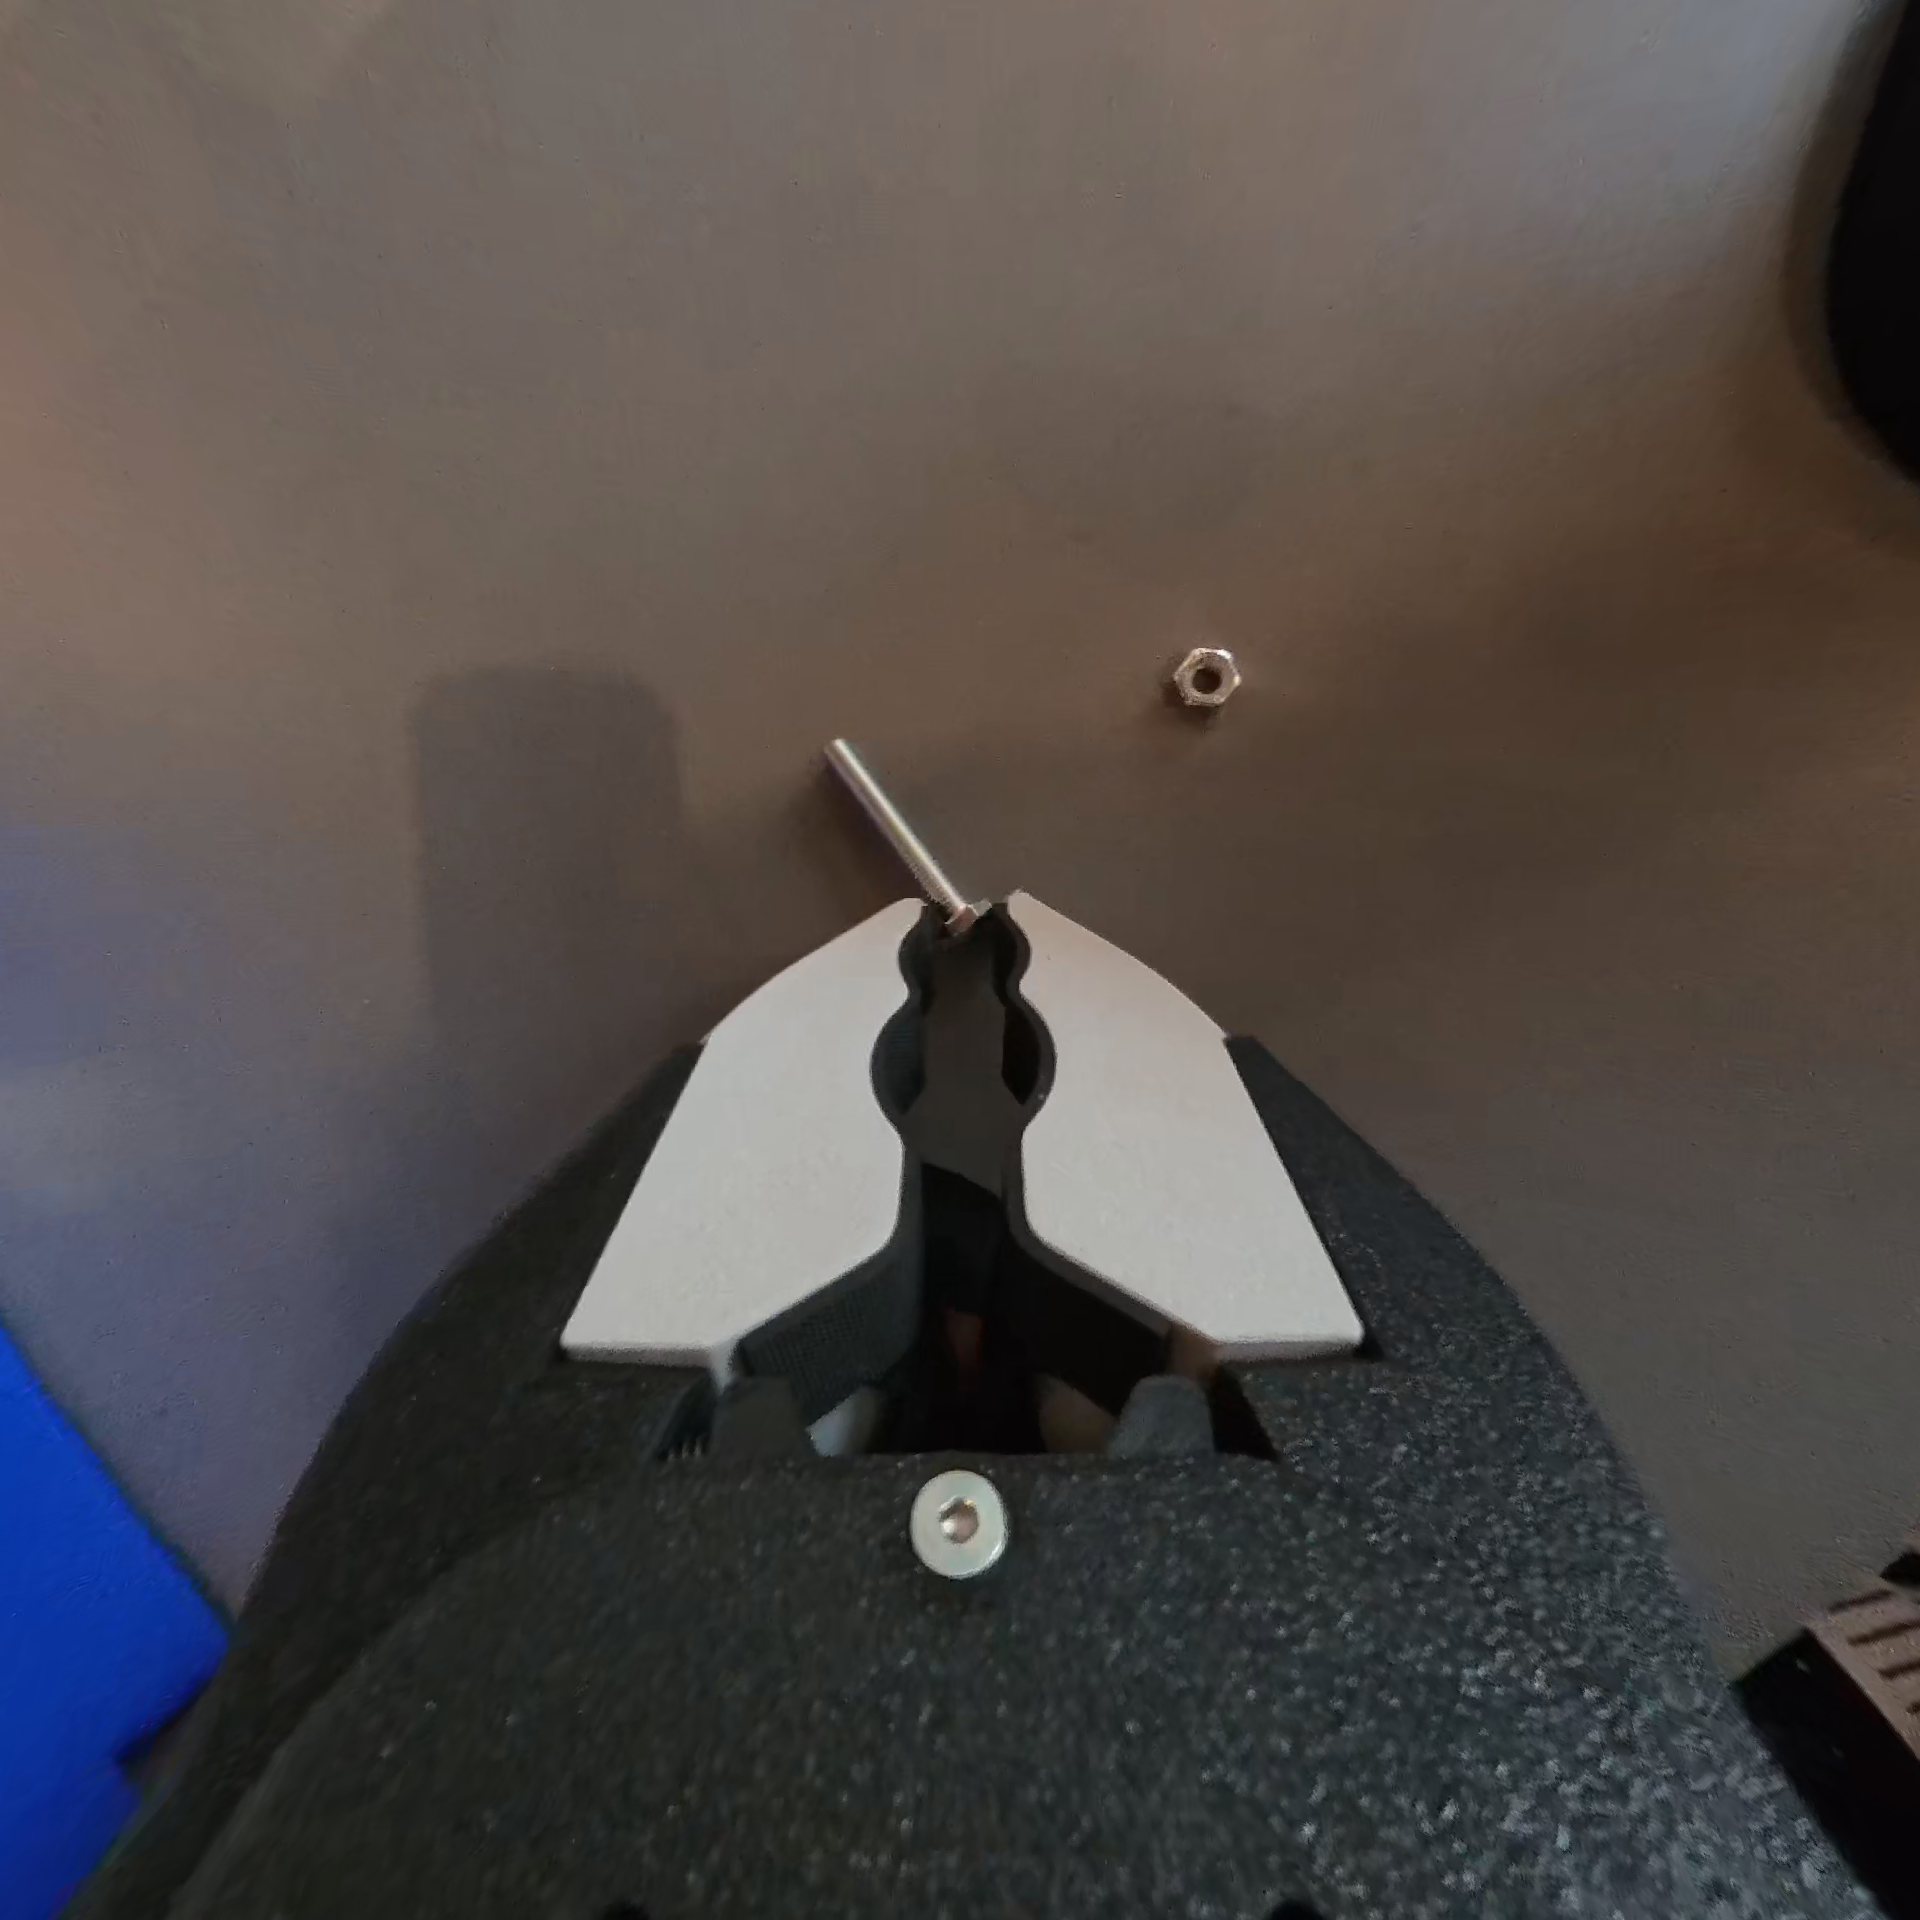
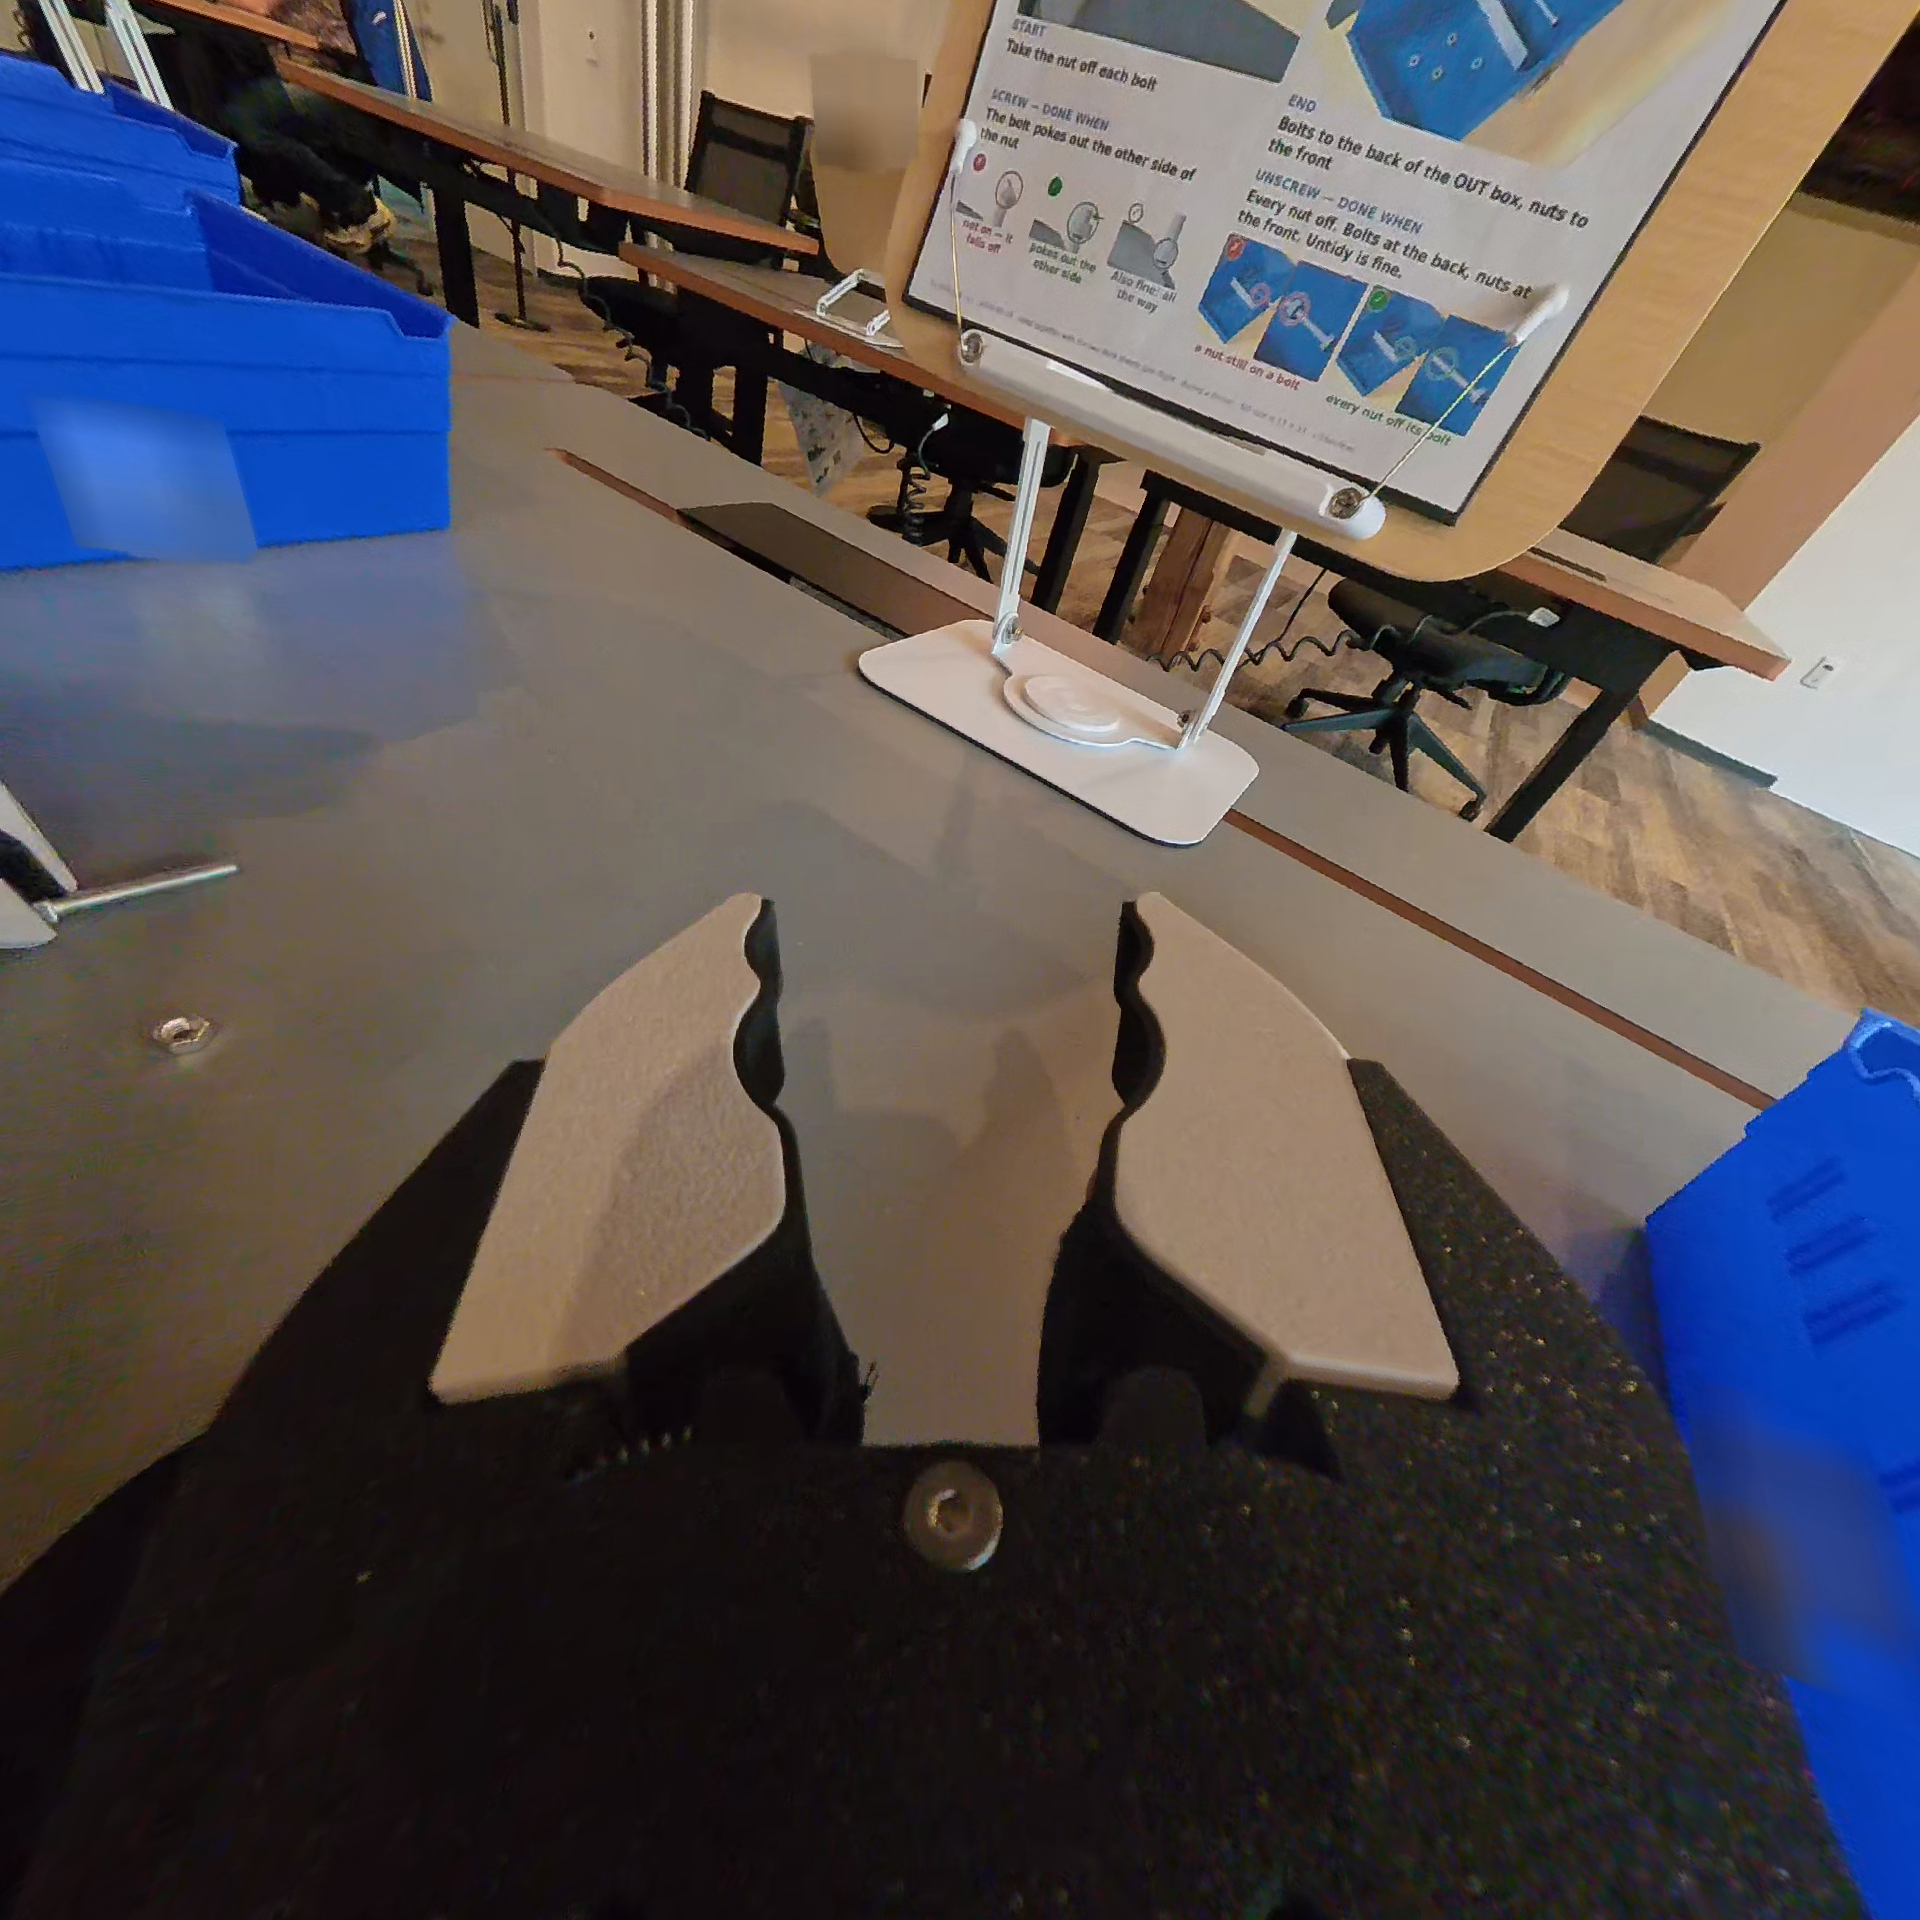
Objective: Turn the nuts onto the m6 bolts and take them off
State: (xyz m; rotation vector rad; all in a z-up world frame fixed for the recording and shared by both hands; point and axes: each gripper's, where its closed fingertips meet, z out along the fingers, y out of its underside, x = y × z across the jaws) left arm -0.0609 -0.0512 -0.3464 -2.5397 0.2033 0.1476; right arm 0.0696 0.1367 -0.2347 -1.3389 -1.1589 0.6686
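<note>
So, state as seen:

Left gripper (image 1: 964, 920): jaws nearly together, tips clamped on the hex head of a bolt (image 1: 891, 826). Pads pressed on the head from both sides.
Bolt look: silver, long thin shank, smooth along most of its length, thread visible near the head. Shank sticks out ahead of the tips, angled up-left over the table (image 1: 1039, 416).
Bolt from right wrist view: bolt (image 2: 145, 888) at the far left edge, shank roughly level just above the table, pointing right. Whether the free end touches the table: cannot tell.
Right gripper (image 2: 945, 945): jaws wide apart, nothing between them, only bare table shows in the gap.
Nut (image 1: 1201, 681): small silver hex, lying flat, hole up, loose on the table. Ahead and right of the left tips, well apart from the bolt. Same nut (image 2: 185, 1034) shows left of the right gripper.
Count: bolts 1, nuts 1, grippers 2.
Table: matte grey, brown edge strip.
Stand (image 2: 1060, 717): white base on the table past the right gripper, holds up an instruction sheet (image 2: 1299, 208) on a wooden board.
Bins: blue, stacked at far left (image 2: 208, 364), one more at right edge (image 2: 1808, 1351). Contents not visible.
Background: desks and office chairs.
</note>
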